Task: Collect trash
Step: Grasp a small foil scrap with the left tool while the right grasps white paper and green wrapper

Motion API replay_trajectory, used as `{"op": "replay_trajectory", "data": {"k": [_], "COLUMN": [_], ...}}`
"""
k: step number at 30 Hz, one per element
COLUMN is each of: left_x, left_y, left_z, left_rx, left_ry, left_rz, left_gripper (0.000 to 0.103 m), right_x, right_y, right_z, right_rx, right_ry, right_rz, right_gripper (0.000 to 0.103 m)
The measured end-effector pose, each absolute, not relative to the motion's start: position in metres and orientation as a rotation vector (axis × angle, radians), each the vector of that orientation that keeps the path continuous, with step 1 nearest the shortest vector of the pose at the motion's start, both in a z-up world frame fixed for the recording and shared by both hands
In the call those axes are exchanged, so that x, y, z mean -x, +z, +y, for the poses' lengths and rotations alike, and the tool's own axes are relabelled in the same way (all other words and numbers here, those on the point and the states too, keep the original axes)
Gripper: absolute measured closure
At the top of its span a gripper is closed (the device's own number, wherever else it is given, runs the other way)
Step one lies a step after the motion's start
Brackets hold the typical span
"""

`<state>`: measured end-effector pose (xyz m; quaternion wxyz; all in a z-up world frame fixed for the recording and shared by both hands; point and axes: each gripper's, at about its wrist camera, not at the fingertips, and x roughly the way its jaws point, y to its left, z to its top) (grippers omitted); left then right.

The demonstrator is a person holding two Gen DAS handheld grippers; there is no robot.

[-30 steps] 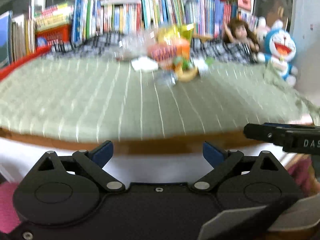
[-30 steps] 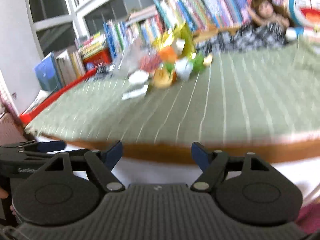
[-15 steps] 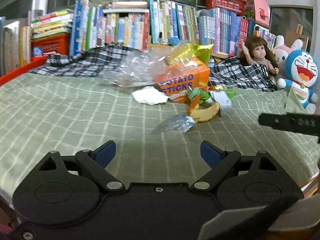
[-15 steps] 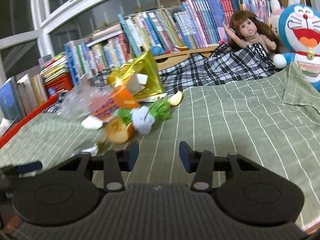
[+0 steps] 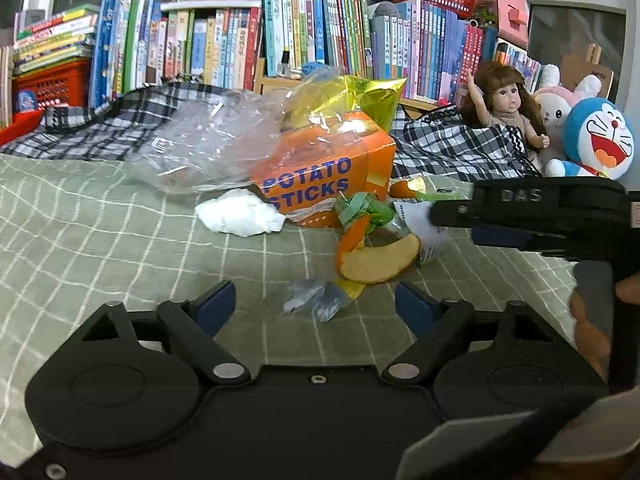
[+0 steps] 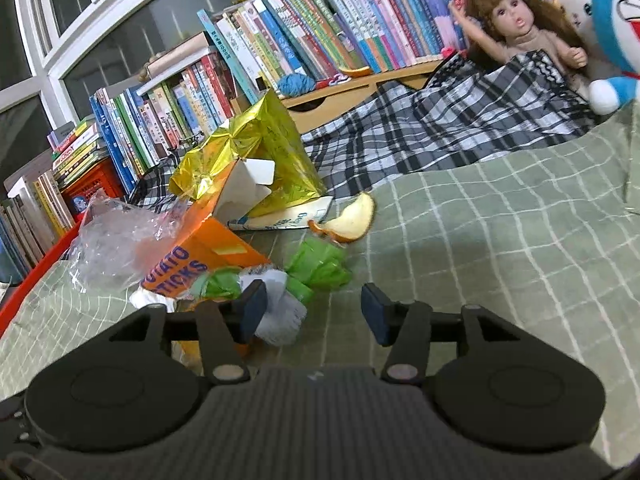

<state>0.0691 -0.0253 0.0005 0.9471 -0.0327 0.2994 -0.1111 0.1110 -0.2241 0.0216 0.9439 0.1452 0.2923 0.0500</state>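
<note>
A trash pile lies on the green checked bedspread [image 5: 100, 240]. In it are an orange potato sticks box [image 5: 320, 176], a gold foil bag [image 5: 360, 96], a clear plastic bag [image 5: 200, 144], a white tissue [image 5: 238, 216] and an orange peel [image 5: 378, 262]. My left gripper [image 5: 315, 306] is open, with a small crumpled clear wrapper [image 5: 316, 300] lying between its fingertips. My right gripper [image 6: 313, 312] is open just short of a green wrapper [image 6: 320, 266]. Its left fingertip is beside the wrapper's white part [image 6: 280, 308]. A second peel [image 6: 348, 220] lies behind.
A plaid blanket [image 6: 440, 128] is bunched behind the pile. A doll [image 5: 508, 100] and plush toys [image 5: 596, 140] sit at the back right. Rows of books [image 5: 320, 32] and a red basket [image 5: 52, 80] line the back. Open bedspread extends to the left.
Both grippers have moved forward over the bed's edge and close up to the trash pile. The right gripper's jaws have narrowed somewhat. Nothing has been taken hold of.
</note>
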Motion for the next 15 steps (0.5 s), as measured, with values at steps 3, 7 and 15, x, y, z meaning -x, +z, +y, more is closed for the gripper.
{"op": "replay_trajectory", "data": {"k": [3,7,15], "left_x": [-0.075,-0.078,-0.07], "left_y": [-0.003,-0.01,-0.008], "left_z": [-0.026,-0.027,-0.03], "left_rx": [0.087,0.092,0.086], "left_ry": [-0.234,-0.229,-0.236], "left_rz": [0.629,0.646,0.638], "left_gripper": [0.034,0.074,0.087], "right_x": [-0.123,-0.138,-0.137], "right_y": [0.018,0.01,0.013], "right_z": [-0.221,-0.221,-0.221], "right_rx": [-0.314,-0.377,-0.44], "right_ry": [0.115,0.144,0.177], "right_rz": [0.615,0.653,0.662], "right_gripper": [0.028,0.026,0.054]}}
